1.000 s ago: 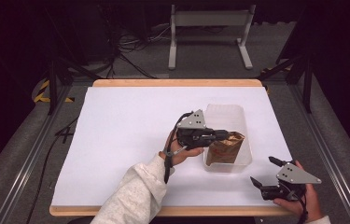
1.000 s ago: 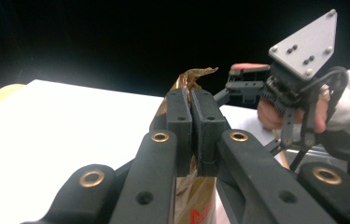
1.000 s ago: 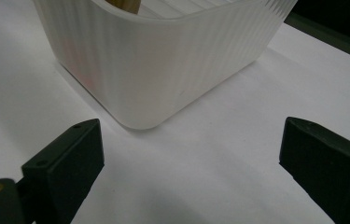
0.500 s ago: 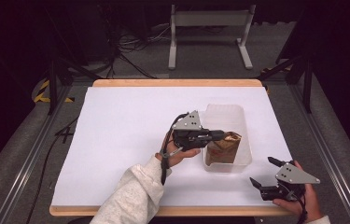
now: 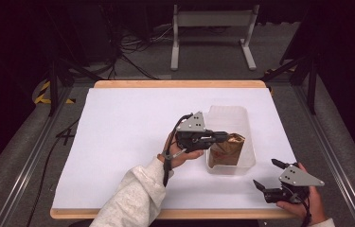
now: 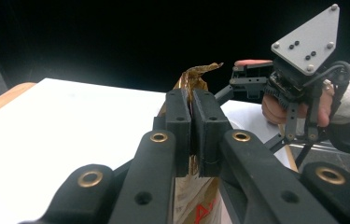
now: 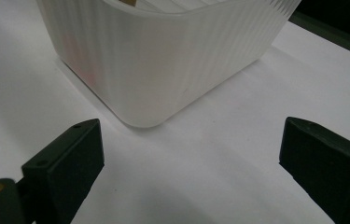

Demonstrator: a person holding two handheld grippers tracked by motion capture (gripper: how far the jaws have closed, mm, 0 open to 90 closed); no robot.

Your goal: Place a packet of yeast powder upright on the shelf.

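A brown and gold foil bag point(image 5: 226, 150) stands upright inside a translucent plastic tub point(image 5: 235, 115) right of the table's middle. My left gripper point(image 5: 223, 136) reaches over the tub's left wall and is shut on the bag's crumpled top. In the left gripper view the jaws point(image 6: 191, 100) pinch the foil, and the bag's top point(image 6: 197, 74) sticks up above them. My right gripper point(image 5: 265, 173) rests near the table's front right corner, open and holding nothing. The right gripper view has its jaws point(image 7: 191, 154) wide apart, facing a corner of the tub point(image 7: 163, 60).
A white sheet point(image 5: 128, 132) covers the wooden table, with bare surface left of and behind the tub. The table's front edge point(image 5: 189, 213) lies just beneath the right hand. Beyond the table are a dark floor, cables and a metal stand point(image 5: 210, 28).
The left gripper has shifted a little with the bag in it, and the bag's top sits slightly higher in the tub. The right gripper has stayed put.
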